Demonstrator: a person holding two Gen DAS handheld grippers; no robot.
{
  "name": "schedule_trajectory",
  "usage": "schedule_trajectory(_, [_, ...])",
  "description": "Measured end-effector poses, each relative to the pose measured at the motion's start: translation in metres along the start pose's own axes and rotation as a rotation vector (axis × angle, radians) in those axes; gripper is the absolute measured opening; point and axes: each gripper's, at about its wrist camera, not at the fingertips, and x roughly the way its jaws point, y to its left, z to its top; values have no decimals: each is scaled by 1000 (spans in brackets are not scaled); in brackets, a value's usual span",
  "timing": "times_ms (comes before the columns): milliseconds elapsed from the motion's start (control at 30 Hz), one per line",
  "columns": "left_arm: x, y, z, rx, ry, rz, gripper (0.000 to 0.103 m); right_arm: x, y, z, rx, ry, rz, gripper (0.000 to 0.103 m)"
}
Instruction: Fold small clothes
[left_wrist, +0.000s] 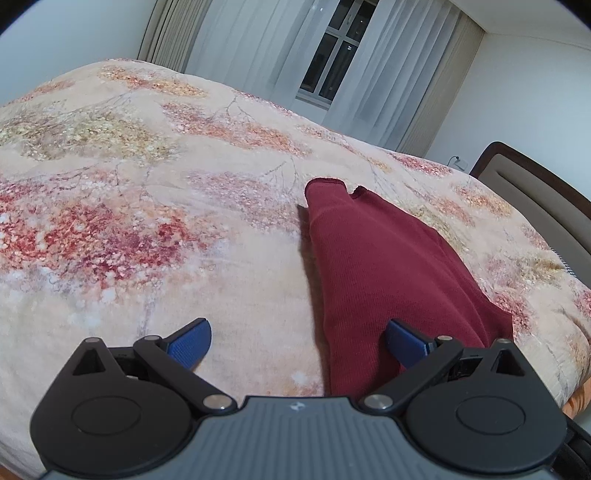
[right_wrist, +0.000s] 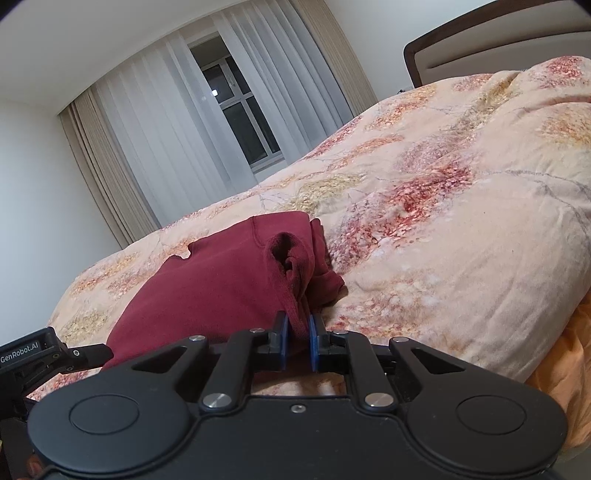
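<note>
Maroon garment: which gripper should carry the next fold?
Right. The right gripper is already shut on a bunched edge of the maroon garment, while the left gripper is open, holding nothing.

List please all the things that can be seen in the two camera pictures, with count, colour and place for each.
garment: one, dark red, lying on the bed near its close edge, one end pinched by the right gripper
bedcover: one, peach with red and yellow flower print, spread over the bed
headboard: one, beige with dark brown frame, at the head of the bed
curtains: sheer white with beige side panels, along the far wall
window: one, white frame, dark outside, behind the curtains
left gripper: one, black with blue pads, open, over the garment's near end
right gripper: one, black with blue pads, shut on the garment
</note>
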Motion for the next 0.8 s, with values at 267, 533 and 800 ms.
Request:
schedule_trajectory(267, [-2, -1, 3, 2, 1, 5, 103, -8, -5, 7, -20, -46, 13, 54])
schedule_trajectory(533, [-3, -6, 22, -23, -64, -14, 103, 1, -12, 36, -20, -85, 47, 103])
schedule_trajectory(800, [42, -28, 52, 33, -36, -16, 103, 44, 3, 75, -110, -63, 41, 103])
